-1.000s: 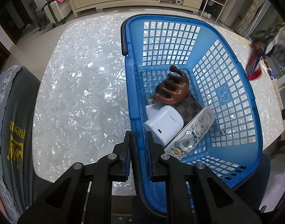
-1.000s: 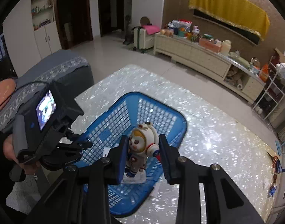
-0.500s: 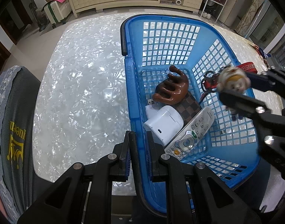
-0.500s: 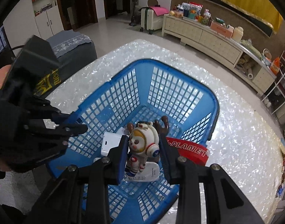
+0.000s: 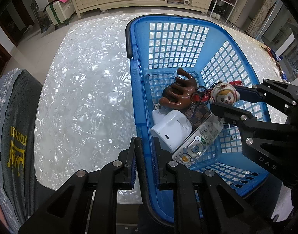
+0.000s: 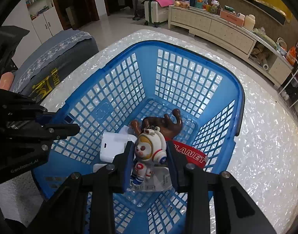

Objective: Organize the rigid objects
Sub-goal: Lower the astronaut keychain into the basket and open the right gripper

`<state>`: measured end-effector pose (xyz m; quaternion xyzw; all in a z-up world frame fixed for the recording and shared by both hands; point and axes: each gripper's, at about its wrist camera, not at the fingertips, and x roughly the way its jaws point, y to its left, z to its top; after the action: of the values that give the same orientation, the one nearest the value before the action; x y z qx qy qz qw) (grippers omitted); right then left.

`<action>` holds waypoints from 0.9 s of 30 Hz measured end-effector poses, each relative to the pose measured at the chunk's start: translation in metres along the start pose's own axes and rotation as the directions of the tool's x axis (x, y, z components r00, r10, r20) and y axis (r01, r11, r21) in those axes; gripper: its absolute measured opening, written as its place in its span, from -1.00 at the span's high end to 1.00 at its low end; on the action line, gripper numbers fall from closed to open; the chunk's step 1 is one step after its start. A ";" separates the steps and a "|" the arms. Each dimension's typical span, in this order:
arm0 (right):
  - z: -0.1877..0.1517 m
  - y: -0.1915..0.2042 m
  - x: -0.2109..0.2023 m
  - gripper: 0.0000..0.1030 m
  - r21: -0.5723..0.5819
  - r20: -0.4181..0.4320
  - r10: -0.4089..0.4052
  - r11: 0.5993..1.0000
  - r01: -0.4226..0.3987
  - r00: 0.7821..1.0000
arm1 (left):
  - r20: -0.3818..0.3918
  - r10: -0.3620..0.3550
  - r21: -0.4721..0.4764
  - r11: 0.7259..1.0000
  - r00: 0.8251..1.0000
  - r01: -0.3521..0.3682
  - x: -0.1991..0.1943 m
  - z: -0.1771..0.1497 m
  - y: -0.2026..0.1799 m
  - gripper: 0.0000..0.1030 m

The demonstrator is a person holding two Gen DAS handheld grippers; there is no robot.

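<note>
Both black grippers, left gripper [image 5: 145, 156] and right gripper [image 6: 150, 163], have blue pads and silver screws.

Even indoor light; glare on table [image 5: 86, 89]; fisheye warp, dark corners.

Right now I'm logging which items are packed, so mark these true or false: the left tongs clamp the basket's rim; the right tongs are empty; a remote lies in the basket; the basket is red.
1. The left tongs clamp the basket rim: true.
2. The right tongs are empty: false, they hold the astronaut figurine.
3. A remote lies in the basket: true.
4. The basket is red: false, blue.
</note>
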<state>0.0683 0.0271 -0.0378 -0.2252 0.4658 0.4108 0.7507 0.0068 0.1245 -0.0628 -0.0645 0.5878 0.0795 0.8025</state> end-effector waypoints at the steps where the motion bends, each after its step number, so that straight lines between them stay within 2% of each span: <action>1: 0.001 0.000 0.000 0.39 -0.003 0.004 -0.003 1.000 0.003 1.000 | 0.000 0.000 0.000 1.000 1.000 0.000 0.000 0.000 0.000 0.69; 9: -0.002 0.001 -0.001 0.38 0.002 0.017 0.025 1.000 -0.025 1.000 | 0.000 0.003 0.002 1.000 1.000 -0.003 0.000 0.000 0.000 0.69; 11: -0.001 -0.001 -0.001 0.25 0.008 0.016 0.037 0.999 -0.037 0.999 | 0.001 0.003 0.003 1.000 1.000 -0.003 0.000 -0.001 0.000 0.69; 13: 0.000 -0.003 -0.001 -0.05 0.021 0.023 0.056 0.998 -0.057 0.998 | 0.000 0.006 0.006 1.000 1.000 -0.006 0.000 -0.001 0.000 0.69; 14: 0.000 -0.004 -0.003 -0.11 0.029 0.030 0.070 0.997 -0.071 0.997 | 0.001 0.005 0.005 1.000 1.000 -0.005 -0.001 -0.001 0.000 0.69; 15: 0.000 -0.004 -0.004 -0.28 0.033 0.036 0.085 0.996 -0.087 0.996 | 0.001 0.006 0.004 1.000 1.000 -0.006 -0.001 -0.001 0.000 0.69; 18: 0.002 -0.001 -0.010 -1.00 0.021 0.050 0.097 0.995 -0.098 0.994 | 0.002 0.009 0.006 1.000 1.000 -0.009 -0.001 -0.001 -0.001 0.69; 20: 0.002 0.002 -0.017 -1.00 0.004 0.070 0.088 0.996 -0.088 0.994 | 0.003 0.012 0.009 1.000 1.000 -0.012 -0.001 -0.001 -0.002 0.69; 27: -0.001 0.002 -0.033 -1.00 -0.021 0.063 0.037 0.999 -0.035 0.997 | 0.003 0.015 0.008 1.000 1.000 -0.015 -0.002 -0.001 -0.003 0.69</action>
<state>0.0588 0.0136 -0.0094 -0.2109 0.4418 0.4358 0.7552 0.0062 0.1216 -0.0612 -0.0569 0.5875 0.0832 0.8029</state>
